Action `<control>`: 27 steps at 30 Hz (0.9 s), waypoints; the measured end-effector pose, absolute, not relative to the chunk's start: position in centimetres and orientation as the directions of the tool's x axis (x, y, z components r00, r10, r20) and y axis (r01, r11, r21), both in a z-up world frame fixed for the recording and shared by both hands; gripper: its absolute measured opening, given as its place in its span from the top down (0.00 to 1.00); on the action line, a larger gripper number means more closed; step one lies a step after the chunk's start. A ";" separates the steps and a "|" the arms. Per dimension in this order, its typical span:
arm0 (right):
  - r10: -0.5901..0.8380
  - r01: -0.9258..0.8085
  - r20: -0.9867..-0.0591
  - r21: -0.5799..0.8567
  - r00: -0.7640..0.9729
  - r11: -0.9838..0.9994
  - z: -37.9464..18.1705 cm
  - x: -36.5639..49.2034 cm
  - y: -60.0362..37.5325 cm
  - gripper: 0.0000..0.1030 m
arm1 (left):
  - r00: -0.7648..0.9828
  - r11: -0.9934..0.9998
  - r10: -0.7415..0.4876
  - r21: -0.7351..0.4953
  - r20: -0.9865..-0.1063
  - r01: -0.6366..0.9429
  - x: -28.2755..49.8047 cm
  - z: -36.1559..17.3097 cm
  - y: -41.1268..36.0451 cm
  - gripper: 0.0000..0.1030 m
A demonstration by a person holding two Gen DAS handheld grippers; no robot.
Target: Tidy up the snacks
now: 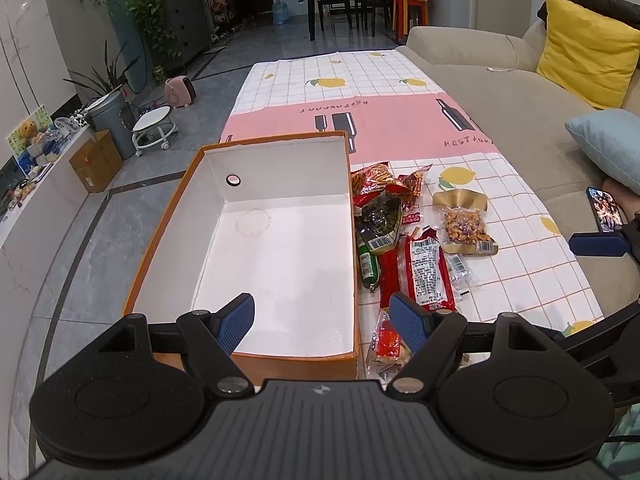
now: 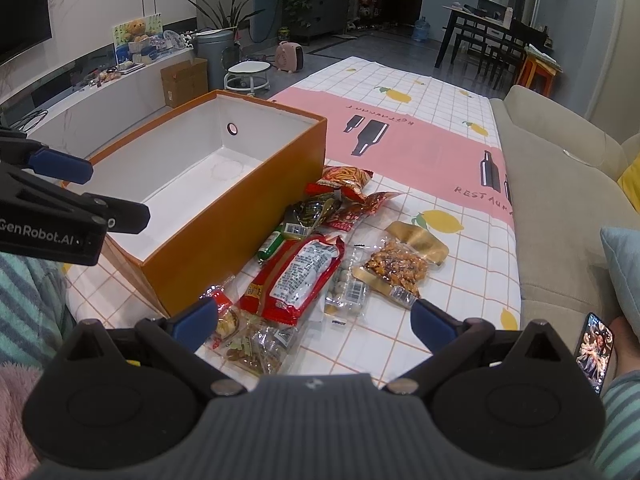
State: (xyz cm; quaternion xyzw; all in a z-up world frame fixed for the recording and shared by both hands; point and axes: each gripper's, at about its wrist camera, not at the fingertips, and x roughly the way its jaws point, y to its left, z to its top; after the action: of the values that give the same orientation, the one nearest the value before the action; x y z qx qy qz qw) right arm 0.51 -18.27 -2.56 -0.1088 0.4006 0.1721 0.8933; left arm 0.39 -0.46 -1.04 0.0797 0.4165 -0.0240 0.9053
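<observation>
An orange box (image 1: 168, 236) (image 2: 256, 200) with a bare white inside stands on the tablecloth. Right of it lies a heap of snack packs: a long red packet (image 1: 426, 270) (image 2: 304, 274), a green sausage (image 1: 367, 262) (image 2: 272, 245), a gold-topped nut bag (image 1: 466, 220) (image 2: 398, 266), chilli-strip bags (image 1: 372, 178) (image 2: 346, 180) and small clear packs (image 2: 256, 346). My left gripper (image 1: 324, 322) is open above the box's near right corner, holding nothing. My right gripper (image 2: 314, 322) is open low over the near end of the heap, nothing between its fingers.
The patterned tablecloth (image 1: 360, 80) (image 2: 440, 128) stretches far ahead. A beige sofa (image 1: 480, 68) (image 2: 560, 184) with yellow and blue cushions runs along the right. A phone (image 1: 606, 208) (image 2: 594, 350) lies at the right by a person's leg. The floor drops off left of the box.
</observation>
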 end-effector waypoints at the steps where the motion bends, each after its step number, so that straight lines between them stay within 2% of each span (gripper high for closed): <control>1: 0.220 -0.395 -0.753 -0.057 0.619 0.917 -2.6 0.5 -18.3 0.04 | 0.651 0.986 0.023 0.124 -0.759 0.110 0.4 -1.1 -0.5 0.13; 27: 0.219 -0.397 -0.755 -0.058 0.617 0.916 -2.6 0.5 -18.3 0.04 | 0.640 0.987 0.022 0.117 -0.768 0.106 0.5 -1.5 -0.4 0.13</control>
State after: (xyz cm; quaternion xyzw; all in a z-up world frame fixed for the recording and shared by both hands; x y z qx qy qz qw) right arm 0.53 -18.25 -2.58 -0.1103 0.4019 0.1725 0.8925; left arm 0.47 -0.44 -1.47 0.0757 0.4239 -0.0232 0.9023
